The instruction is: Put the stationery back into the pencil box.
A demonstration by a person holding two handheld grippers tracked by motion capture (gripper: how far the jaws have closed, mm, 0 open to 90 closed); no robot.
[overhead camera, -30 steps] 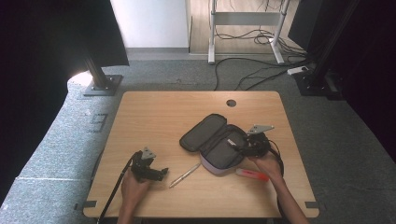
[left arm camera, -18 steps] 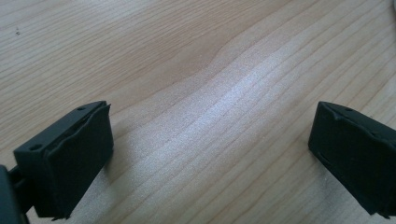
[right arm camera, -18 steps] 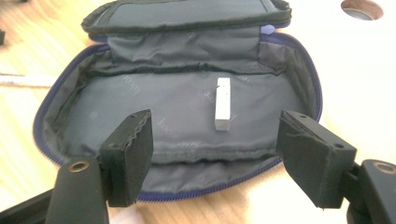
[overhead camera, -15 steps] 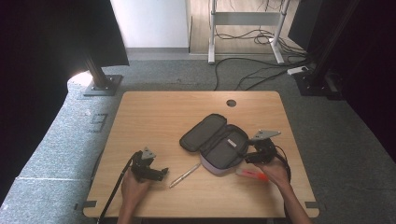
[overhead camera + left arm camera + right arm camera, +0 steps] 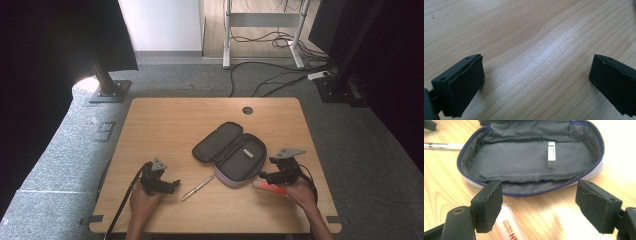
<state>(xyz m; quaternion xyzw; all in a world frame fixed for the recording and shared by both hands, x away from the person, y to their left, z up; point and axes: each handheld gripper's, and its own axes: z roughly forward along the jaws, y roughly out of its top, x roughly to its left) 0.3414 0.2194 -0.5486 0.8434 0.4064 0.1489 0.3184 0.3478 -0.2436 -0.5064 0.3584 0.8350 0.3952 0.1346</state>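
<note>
High view — wooden table (image 5: 165, 120) on grey carpet (image 5: 65, 150); both claws (image 5: 172, 186) (image 5: 264, 178) gape wide, the right just opened.

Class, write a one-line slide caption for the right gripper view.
Open right gripper faces an unzipped pencil case, with a red-lettered white marker lying beside its near jaw.

Left gripper (image 5: 536, 85) low over bare wooden surface (image 5: 529, 37); black fingers (image 5: 461, 85) spread wide, nothing between them.
</note>
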